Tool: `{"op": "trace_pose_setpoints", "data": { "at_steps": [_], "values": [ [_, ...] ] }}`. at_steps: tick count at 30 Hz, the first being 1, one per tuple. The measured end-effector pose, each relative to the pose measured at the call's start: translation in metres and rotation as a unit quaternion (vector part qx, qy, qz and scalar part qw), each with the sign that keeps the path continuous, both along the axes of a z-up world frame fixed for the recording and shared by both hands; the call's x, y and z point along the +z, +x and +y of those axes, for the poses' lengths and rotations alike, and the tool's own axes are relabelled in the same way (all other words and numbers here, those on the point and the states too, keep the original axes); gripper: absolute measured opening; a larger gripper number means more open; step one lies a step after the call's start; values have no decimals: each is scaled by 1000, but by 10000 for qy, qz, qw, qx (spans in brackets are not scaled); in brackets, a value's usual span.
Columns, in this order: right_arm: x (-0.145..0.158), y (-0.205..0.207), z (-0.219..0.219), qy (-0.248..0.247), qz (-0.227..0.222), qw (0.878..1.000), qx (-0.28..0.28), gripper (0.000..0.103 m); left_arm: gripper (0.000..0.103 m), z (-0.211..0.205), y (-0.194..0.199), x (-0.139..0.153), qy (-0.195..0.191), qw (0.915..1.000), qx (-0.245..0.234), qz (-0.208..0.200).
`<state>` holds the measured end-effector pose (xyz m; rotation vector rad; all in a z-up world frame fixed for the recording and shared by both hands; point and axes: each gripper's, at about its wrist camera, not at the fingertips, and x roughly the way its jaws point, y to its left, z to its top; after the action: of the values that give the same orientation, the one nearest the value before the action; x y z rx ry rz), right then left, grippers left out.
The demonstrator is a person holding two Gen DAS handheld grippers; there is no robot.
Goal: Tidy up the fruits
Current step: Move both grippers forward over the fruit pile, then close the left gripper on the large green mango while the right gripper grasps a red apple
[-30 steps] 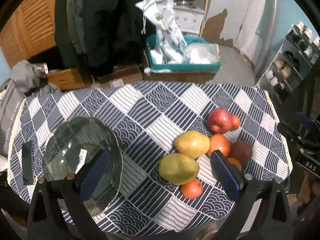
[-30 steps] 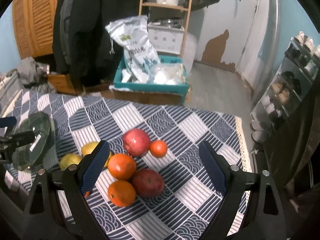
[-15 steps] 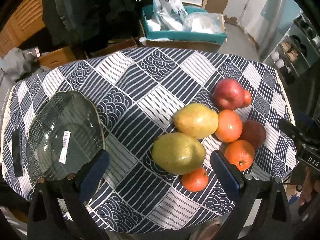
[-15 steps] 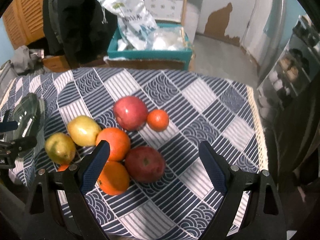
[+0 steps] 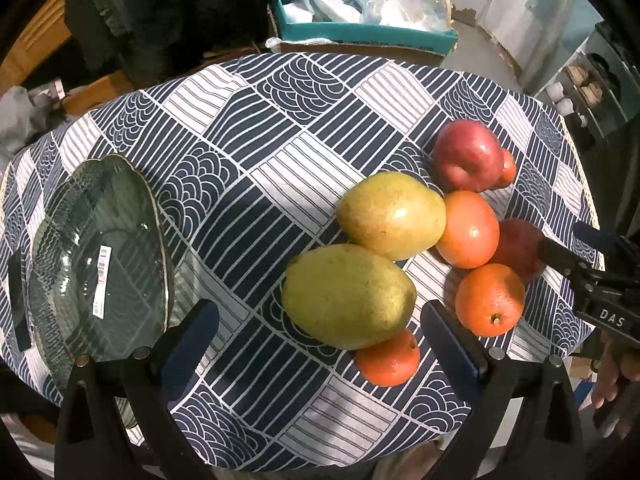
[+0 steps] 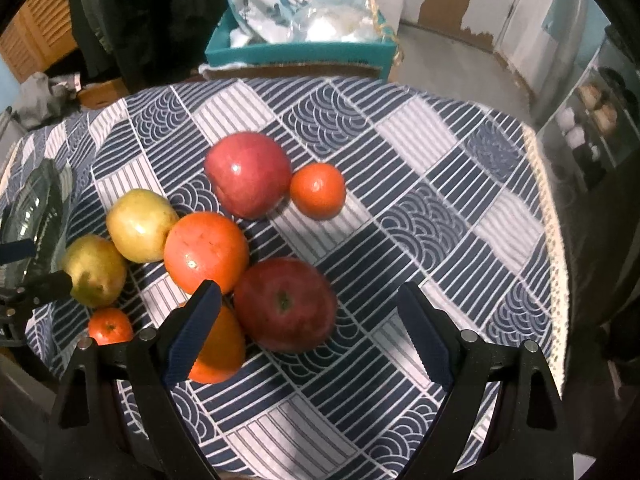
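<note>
Fruit lies bunched on the patterned tablecloth [image 5: 256, 184]. In the left wrist view my left gripper [image 5: 320, 336] is open, its fingers either side of the near yellow-green mango [image 5: 348, 294], with a second mango [image 5: 390, 214] behind it. A small tangerine [image 5: 386, 360] peeks from under the near mango. Beside them sit an orange [image 5: 490, 300], a persimmon [image 5: 468, 228] and a red apple [image 5: 468, 156]. My right gripper [image 6: 314, 328] is open just above the dark red apple [image 6: 284, 304], with the orange [image 6: 218, 354] partly behind its left finger [image 6: 194, 328].
A green glass plate [image 5: 100, 256] with a barcode sticker rests at the table's left edge. A teal box [image 5: 360, 36] with plastic bags stands on the floor beyond the table. A shoe rack [image 6: 596, 120] is at the right. A hand [image 5: 616, 380] holds the other gripper.
Both grippers have tilted down and come closer to the fruit. The left now frames the near mango; the right now hangs over the dark red apple. Fruit and plate stayed put.
</note>
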<state>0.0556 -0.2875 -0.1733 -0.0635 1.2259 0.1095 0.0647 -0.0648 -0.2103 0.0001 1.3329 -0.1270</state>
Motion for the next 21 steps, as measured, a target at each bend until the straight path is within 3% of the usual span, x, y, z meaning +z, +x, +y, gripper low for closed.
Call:
{"op": "trace_pose_setpoints", "data": {
  "at_steps": [7,12,21],
  "values": [
    [-22,6,4,51,325,9994,66,89,102,-6,4,-13,121,9999,-50,99],
    [-35,8,5,-8,450,9990,80,88,102,-5,7,-20,-24,9998,-20,183],
    [-52,17,-13,737,836,9934,-267,89,101,-11,11,-36,-118,9990,-74,418]
  ]
}}
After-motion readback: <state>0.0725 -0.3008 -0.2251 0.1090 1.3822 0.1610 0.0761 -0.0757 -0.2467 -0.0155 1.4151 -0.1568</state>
